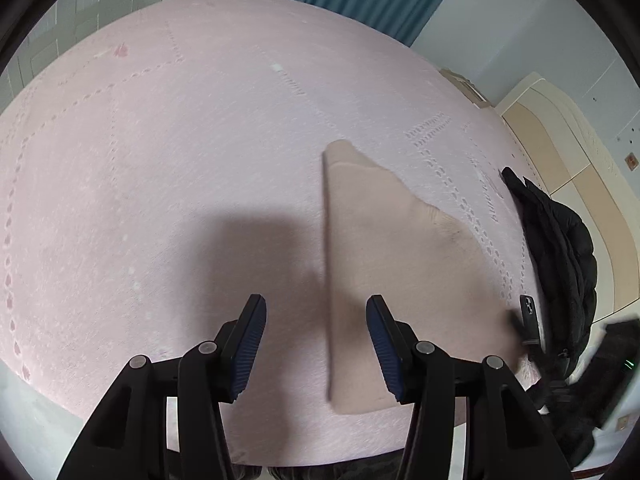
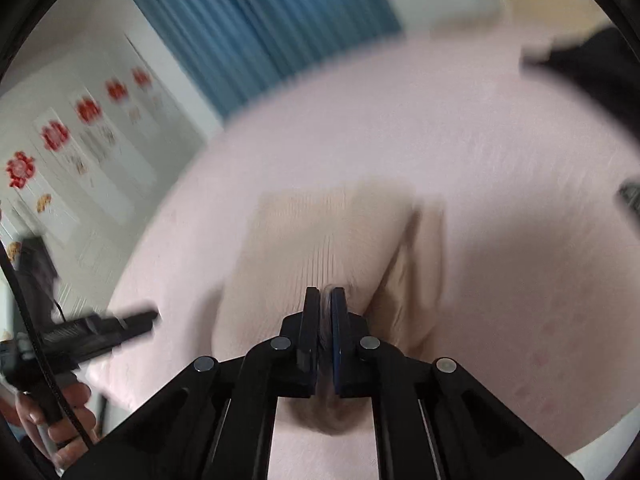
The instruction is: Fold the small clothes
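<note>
Right gripper [image 2: 325,300] clamped on beige garment [image 2: 320,248] over pink bed [image 2: 520,200]; left gripper [image 1: 316,312] apart, empty, hovering near garment's left edge.

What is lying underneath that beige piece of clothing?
The beige garment lies on a pink patterned bedspread. Whatever is directly beneath the garment is covered.

Soft even daylight, fisheye-warped edges w/ dark vignette; right wrist view motion-blurred, left sharp.

surface: pink bedspread [image 1: 160,160] | on it: beige garment [image 1: 380,248], black jacket [image 1: 560,248], phone [image 1: 528,312]
</note>
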{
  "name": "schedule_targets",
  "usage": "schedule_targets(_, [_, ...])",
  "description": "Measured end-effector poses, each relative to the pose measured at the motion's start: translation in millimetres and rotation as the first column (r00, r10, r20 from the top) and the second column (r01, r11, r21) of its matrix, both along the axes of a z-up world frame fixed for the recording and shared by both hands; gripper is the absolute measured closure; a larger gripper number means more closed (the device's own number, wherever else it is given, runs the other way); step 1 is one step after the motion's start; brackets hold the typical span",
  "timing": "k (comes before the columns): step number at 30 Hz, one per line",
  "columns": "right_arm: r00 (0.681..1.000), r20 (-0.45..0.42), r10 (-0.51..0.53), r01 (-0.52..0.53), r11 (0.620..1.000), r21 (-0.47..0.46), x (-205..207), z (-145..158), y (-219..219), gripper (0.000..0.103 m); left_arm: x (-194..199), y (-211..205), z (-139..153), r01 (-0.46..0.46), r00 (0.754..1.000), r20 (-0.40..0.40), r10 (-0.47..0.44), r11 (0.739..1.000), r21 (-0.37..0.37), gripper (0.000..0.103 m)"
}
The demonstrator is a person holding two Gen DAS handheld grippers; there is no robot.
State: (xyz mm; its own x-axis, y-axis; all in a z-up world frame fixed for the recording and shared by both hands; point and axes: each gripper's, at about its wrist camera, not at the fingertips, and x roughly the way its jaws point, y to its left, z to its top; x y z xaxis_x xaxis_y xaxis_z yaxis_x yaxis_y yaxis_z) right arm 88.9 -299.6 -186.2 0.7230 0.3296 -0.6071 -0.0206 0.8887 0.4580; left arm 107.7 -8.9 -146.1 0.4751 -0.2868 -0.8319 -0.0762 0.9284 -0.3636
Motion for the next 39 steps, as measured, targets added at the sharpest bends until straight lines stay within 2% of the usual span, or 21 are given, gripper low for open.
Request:
schedule_targets(2, [1.0,0.029,-0.006,0.006,1.0,0.025,-12,4,-13,0.098,-3,3,-6,0.005,1.0,0.001,-0.005,1.0,-0.015,0.053])
schedule_targets(4, [0.997,-0.061,-0.052,0.05,0.998,-0.035,-12,-20,-19,0.098,-2,5,-15,0.015,1.0,-0.012,-0.015,0.999,-0.032,0.053])
schedule_targets(6, [0.972,-0.223,-0.069,0.06,0.997,-0.048,-3,-58,-21,0.098,-1,3,-22,0.026,0.999,-0.031,-0.028,0.998,-0.05,0.053])
schedule_targets(7, [0.966,-0.246,-0.073,0.068,0.997,-0.029,-5,-66,-22,0.098,0,2,-24,0.037,0.999,-0.038,-0.039,0.998,-0.059,0.053])
schedule_targets(9, [0.97,-0.229,-0.079,0.076,0.997,-0.019,-10,-58,-23,0.096,-1,0,-25,0.057,0.998,-0.031,-0.059,0.996,-0.062,0.053])
schedule_targets(11, [0.976,-0.203,-0.075,0.076,0.997,-0.004,-12,-42,-22,0.09,-2,1,-25,0.068,0.997,-0.019,-0.069,0.996,-0.055,0.053])
schedule_targets(12, [0.981,-0.18,-0.076,0.078,0.997,0.005,-11,-34,-22,0.079,-1,3,-27,0.07,0.997,-0.024,-0.072,0.996,-0.058,0.053])
schedule_targets(13, [0.983,-0.166,-0.077,0.078,0.997,0.002,-7,-30,-22,0.063,-1,4,-29,0.07,0.997,-0.029,-0.072,0.995,-0.064,0.053])
schedule_targets(15, [0.983,-0.162,-0.083,0.082,0.997,-0.014,6,-31,-17,0.054,1,5,-32,0.065,0.997,-0.039,-0.068,0.995,-0.08,0.053])
schedule_targets(18, [0.965,-0.244,-0.095,0.103,0.994,0.019,30,-47,-16,0.056,3,5,-34,0.053,0.997,-0.053,-0.059,0.993,-0.107,0.053])
schedule_targets(19, [0.958,-0.273,-0.092,0.103,0.994,0.027,43,-55,-16,0.069,4,6,-33,0.051,0.997,-0.048,-0.056,0.992,-0.113,0.053])
schedule_targets(21, [0.96,-0.274,-0.062,0.078,0.996,0.049,51,-57,-12,0.08,5,6,-32,0.046,0.998,-0.043,-0.051,0.993,-0.111,0.053])
schedule_targets(23, [0.99,-0.138,-0.001,0.004,1.0,0.021,40,-32,-8,0.083,4,6,-33,0.047,0.998,-0.044,-0.052,0.992,-0.116,0.053])
schedule_targets(25, [0.999,-0.036,0.033,-0.031,0.998,0.05,23,-16,-12,0.083,3,6,-35,0.054,0.997,-0.044,-0.059,0.991,-0.119,0.053])
schedule_targets(27, [0.997,-0.081,0.001,0.003,0.999,0.044,23,-27,-20,0.083,5,2,-38,0.064,0.996,-0.049,-0.07,0.991,-0.115,0.053])
schedule_targets(29, [0.972,-0.229,-0.047,0.053,0.998,0.022,37,-64,-29,0.081,8,-4,-40,0.073,0.995,-0.058,-0.081,0.99,-0.12,0.053])
schedule_targets(30, [0.964,-0.262,-0.049,0.064,0.997,0.049,39,-73,-33,0.074,9,-7,-40,0.08,0.994,-0.06,-0.088,0.989,-0.121,0.053])
schedule_targets(31, [0.961,-0.272,-0.053,0.08,0.993,0.088,37,-77,-37,0.056,9,-9,-39,0.091,0.994,-0.056,-0.098,0.989,-0.114,0.053])
schedule_targets(32, [0.952,-0.298,-0.072,0.103,0.991,0.091,38,-77,-41,0.047,8,-9,-38,0.1,0.993,-0.047,-0.105,0.989,-0.105,0.053])
schedule_targets(33, [0.946,-0.316,-0.079,0.11,0.99,0.083,40,-77,-42,0.032,7,-10,-36,0.108,0.993,-0.038,-0.112,0.99,-0.095,0.053])
schedule_targets(39, [0.941,-0.335,-0.041,0.108,0.977,0.184,71,-94,-42,0.026,12,-6,-35,0.117,0.992,-0.033,-0.12,0.989,-0.088,0.053])
